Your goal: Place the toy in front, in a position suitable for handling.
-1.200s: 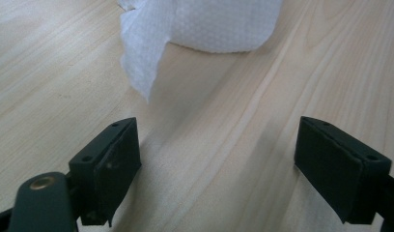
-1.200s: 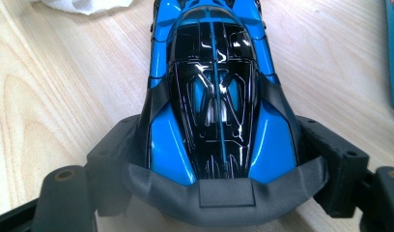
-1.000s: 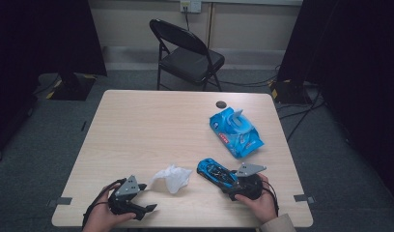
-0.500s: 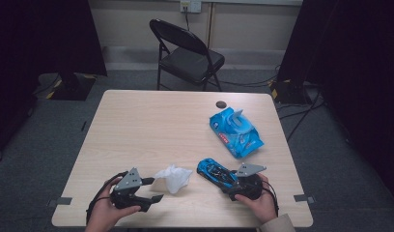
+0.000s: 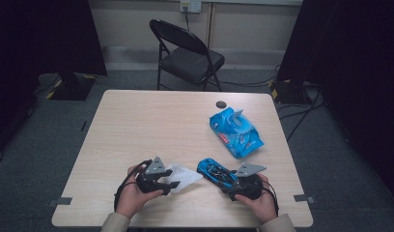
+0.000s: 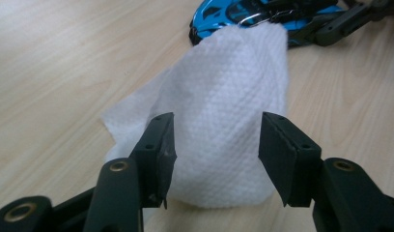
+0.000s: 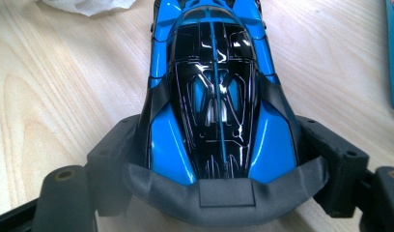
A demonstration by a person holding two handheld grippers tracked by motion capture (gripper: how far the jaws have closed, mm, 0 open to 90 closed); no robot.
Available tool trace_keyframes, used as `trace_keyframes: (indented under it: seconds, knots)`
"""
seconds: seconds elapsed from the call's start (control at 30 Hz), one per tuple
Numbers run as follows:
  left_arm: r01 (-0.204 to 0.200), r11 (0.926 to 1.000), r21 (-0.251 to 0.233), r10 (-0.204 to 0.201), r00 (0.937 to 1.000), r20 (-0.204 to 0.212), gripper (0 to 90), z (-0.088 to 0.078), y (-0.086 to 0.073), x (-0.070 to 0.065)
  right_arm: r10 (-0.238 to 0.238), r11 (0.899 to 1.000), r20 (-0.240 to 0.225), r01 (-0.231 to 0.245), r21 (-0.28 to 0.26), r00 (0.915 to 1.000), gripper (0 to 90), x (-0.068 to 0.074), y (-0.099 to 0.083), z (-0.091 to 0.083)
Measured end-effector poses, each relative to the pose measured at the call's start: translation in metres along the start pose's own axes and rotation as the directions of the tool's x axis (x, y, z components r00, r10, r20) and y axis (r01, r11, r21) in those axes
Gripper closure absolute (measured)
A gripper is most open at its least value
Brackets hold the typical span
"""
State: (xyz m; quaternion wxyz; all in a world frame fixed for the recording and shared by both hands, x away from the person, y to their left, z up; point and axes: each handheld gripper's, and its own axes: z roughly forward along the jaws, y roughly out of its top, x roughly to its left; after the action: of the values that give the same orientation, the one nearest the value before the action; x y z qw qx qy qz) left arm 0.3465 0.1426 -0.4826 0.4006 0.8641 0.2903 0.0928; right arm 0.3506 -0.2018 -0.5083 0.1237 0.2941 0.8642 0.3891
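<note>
A blue and black toy car (image 5: 215, 172) (image 7: 215, 92) rests on the table near its front edge. My right gripper (image 5: 232, 184) (image 7: 219, 154) is shut on the car's rear, one jaw on each flank. A crumpled white wipe (image 5: 184, 175) (image 6: 219, 121) lies just left of the car. My left gripper (image 5: 172, 184) (image 6: 214, 154) stands open at the wipe's near edge, its jaws on either side of the bunched tissue without pinching it. The car's nose (image 6: 219, 14) shows beyond the wipe in the left gripper view.
A blue pack of wet wipes (image 5: 235, 130) with its flap raised lies at the right of the table (image 5: 137, 125). A small dark round cap (image 5: 220, 104) sits near the far edge. A black folding chair (image 5: 185, 53) stands behind the table.
My left gripper has moved to the right, up to the wipe. The right gripper and the car have stayed in place.
</note>
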Motion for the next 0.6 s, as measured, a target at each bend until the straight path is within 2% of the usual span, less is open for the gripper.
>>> trace_keyframes:
  seconds: [0.03,0.1,0.4,0.5,0.57,0.6]
  knots:
    - [0.0,1.0,0.006,0.0,0.9999,-0.011,43.7,0.003,-0.002,0.001,0.001,1.0,0.0,-0.001,-0.001,1.0,23.8,0.0,0.0,0.0]
    - [0.025,0.9997,0.006,-0.025,0.9996,-0.008,43.2,0.007,-0.005,0.002,0.0,1.0,0.0,0.0,-0.001,1.0,23.8,0.0,0.0,0.0]
    - [0.002,0.9991,0.042,-0.001,0.9999,-0.011,41.6,0.016,-0.008,0.0,-0.001,1.0,0.001,0.001,0.0,1.0,23.8,0.0,0.0,0.0]
    - [-0.027,0.9984,0.05,0.029,0.9992,-0.028,51.4,0.015,-0.007,0.0,0.0,1.0,0.001,0.0,0.0,1.0,23.8,0.0,0.0,0.0]
    - [-0.015,0.9983,0.056,0.017,0.9997,-0.02,65.9,0.015,-0.005,0.0,-0.001,1.0,0.001,0.001,0.0,1.0,23.8,0.0,0.0,0.0]
    - [-0.013,0.998,0.061,0.015,0.9996,-0.025,67.9,0.015,-0.005,-0.001,0.0,1.0,0.001,0.0,0.0,1.0,23.8,0.0,0.0,0.0]
